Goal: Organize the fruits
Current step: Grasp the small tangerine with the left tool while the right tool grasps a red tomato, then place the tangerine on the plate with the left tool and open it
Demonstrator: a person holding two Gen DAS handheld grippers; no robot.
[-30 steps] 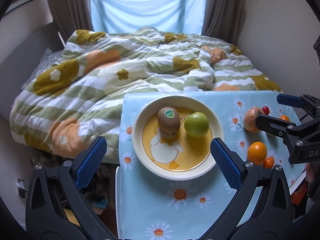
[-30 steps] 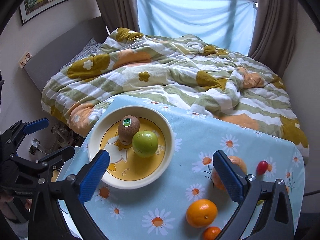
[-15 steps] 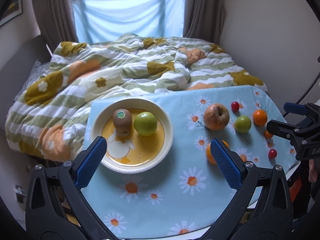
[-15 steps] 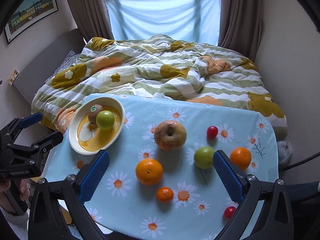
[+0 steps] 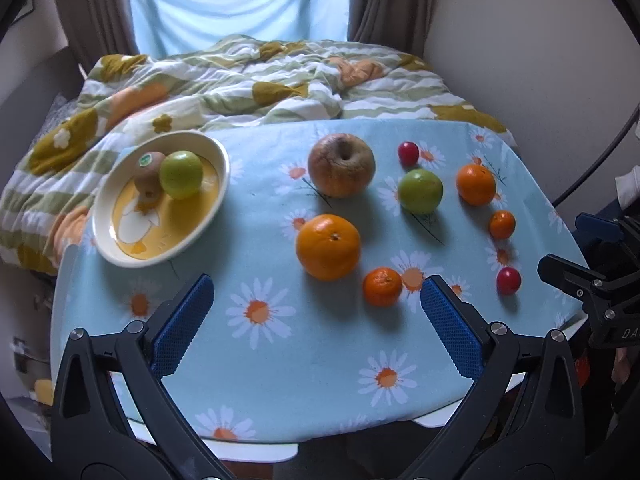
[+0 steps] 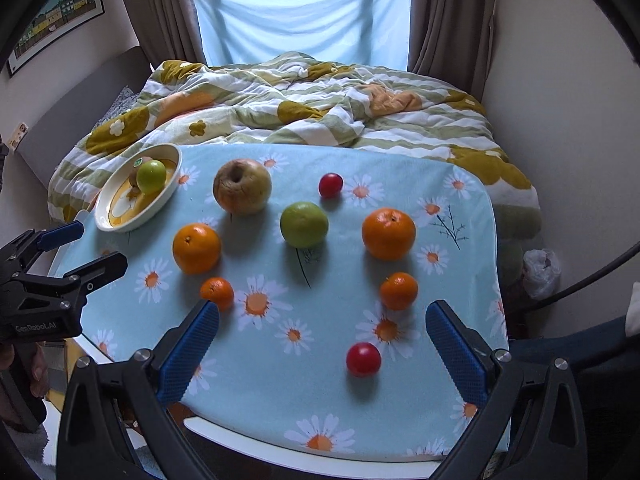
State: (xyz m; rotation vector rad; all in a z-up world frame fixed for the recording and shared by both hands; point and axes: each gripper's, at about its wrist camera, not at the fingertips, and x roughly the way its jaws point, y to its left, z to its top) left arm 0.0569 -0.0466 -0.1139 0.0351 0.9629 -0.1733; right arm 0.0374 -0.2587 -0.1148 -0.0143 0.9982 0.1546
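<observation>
A cream plate point(image 5: 120, 254) point(image 6: 105, 216) with a duck picture stands at the table's far left and holds a kiwi point(image 5: 146, 170) and a green apple point(image 5: 181, 174) point(image 6: 151, 176). Loose on the daisy cloth lie a brownish apple point(image 5: 341, 165) point(image 6: 242, 186), a green apple point(image 5: 420, 191) point(image 6: 304, 224), oranges point(image 5: 328, 247) point(image 6: 388, 233), small mandarins point(image 5: 382, 286) point(image 6: 399, 290) and red cherry tomatoes point(image 5: 508, 280) point(image 6: 363, 359). My left gripper point(image 5: 316, 320) is open and empty above the near cloth. My right gripper point(image 6: 322, 344) is open and empty, a tomato between its jaws' line.
The small table point(image 6: 256, 440) has a white edge in front and abuts a bed with a flowered quilt point(image 6: 304, 100). A wall stands at the right. A black cable point(image 6: 580, 280) hangs at the right side.
Both grippers have drawn back and shifted right. The plate now sits further left and the loose fruits fill the middle of both views. Both stay open.
</observation>
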